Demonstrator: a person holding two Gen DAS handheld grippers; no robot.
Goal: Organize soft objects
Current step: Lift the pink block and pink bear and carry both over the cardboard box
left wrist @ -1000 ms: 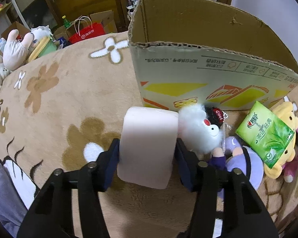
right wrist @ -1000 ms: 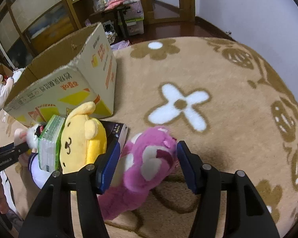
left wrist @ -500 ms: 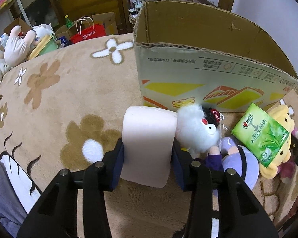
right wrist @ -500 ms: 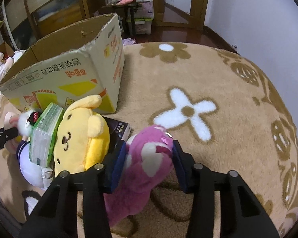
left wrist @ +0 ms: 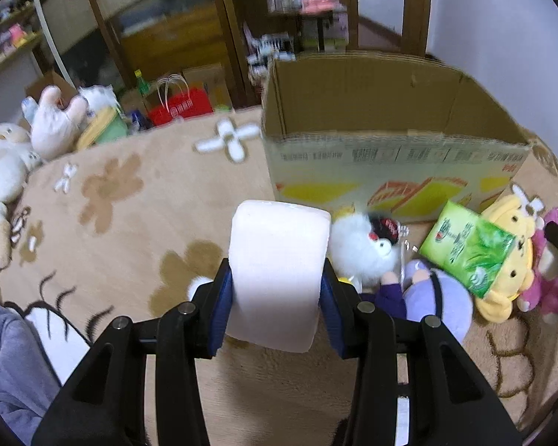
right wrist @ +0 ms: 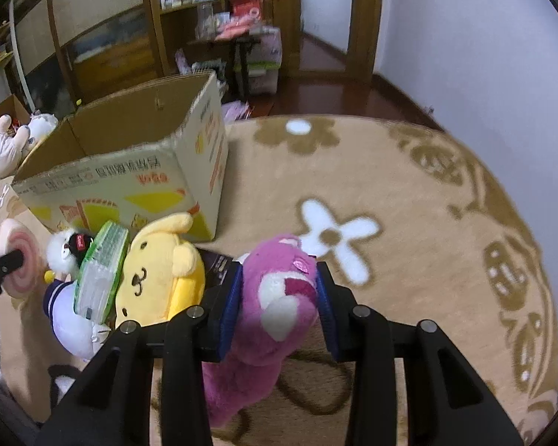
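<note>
The open brown cardboard box (left wrist: 390, 171) with yellow graphics stands on the flower-patterned beige blanket (left wrist: 130, 223); its printed lettering is too blurred to read. My left tongs (left wrist: 277, 290) clench a pale pink rolled plush (left wrist: 277, 275), and my right tongs (right wrist: 277, 297) clench a magenta plush bear (right wrist: 275, 297), both just short of the box. Either could snag the rim, I judge. The green tissue pack (left wrist: 468, 249) bears unreadable writing.
</note>
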